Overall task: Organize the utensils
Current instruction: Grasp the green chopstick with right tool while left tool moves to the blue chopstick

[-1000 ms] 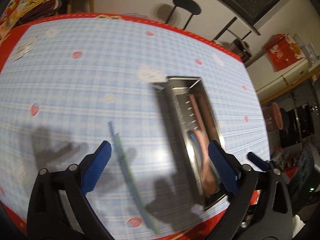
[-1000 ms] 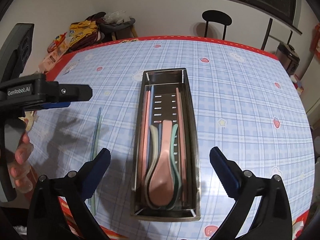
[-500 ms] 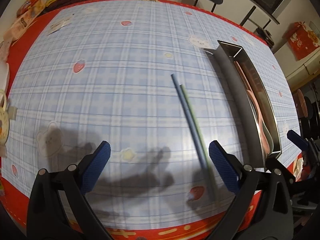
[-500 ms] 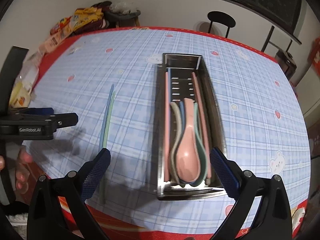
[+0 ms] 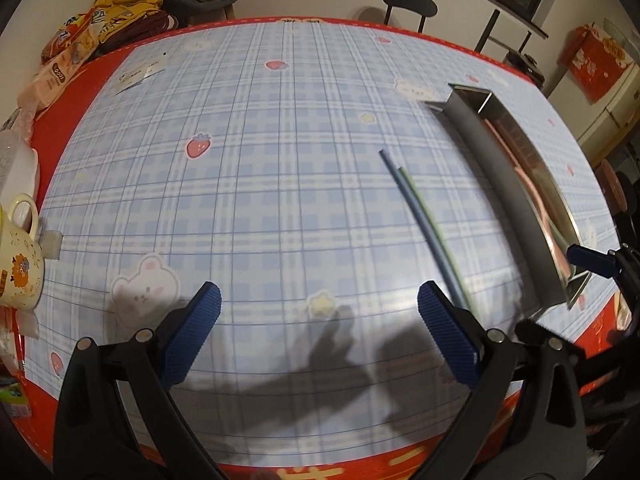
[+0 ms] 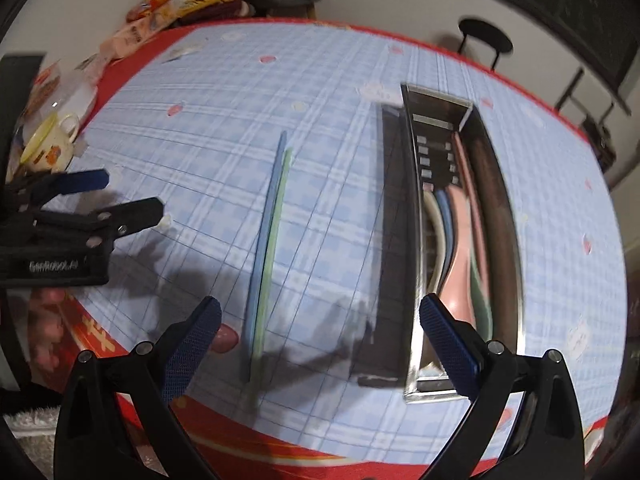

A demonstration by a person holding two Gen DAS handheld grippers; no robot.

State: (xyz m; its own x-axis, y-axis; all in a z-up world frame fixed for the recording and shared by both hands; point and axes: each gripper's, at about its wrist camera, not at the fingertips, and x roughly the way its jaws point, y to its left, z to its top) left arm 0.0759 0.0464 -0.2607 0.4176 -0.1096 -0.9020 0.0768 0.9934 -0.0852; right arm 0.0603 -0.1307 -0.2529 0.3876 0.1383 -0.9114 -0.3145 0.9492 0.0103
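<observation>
A blue chopstick (image 6: pixel 265 240) and a green chopstick (image 6: pixel 275 248) lie side by side on the plaid tablecloth; they also show in the left wrist view (image 5: pixel 424 220). To their right stands a steel utensil tray (image 6: pixel 410 216) holding pink, blue, cream and green spoons (image 6: pixel 458 248) and chopsticks; the tray also shows in the left wrist view (image 5: pixel 508 200). My right gripper (image 6: pixel 320 340) is open and empty above the near ends of the loose chopsticks. My left gripper (image 5: pixel 318 328) is open and empty, left of the chopsticks; it also shows in the right wrist view (image 6: pixel 80 200).
A yellow mug (image 5: pixel 16 256) and a white container (image 5: pixel 16 172) stand at the table's left edge. Snack bags (image 5: pixel 100 36) lie at the far left corner. A black stool (image 5: pixel 408 2) stands beyond the table. The red table border (image 6: pixel 280 440) runs along the near edge.
Both grippers swung left. The tray slid to the right in both views, and the loose chopsticks now lie between the right gripper's fingers. Both grippers stayed open.
</observation>
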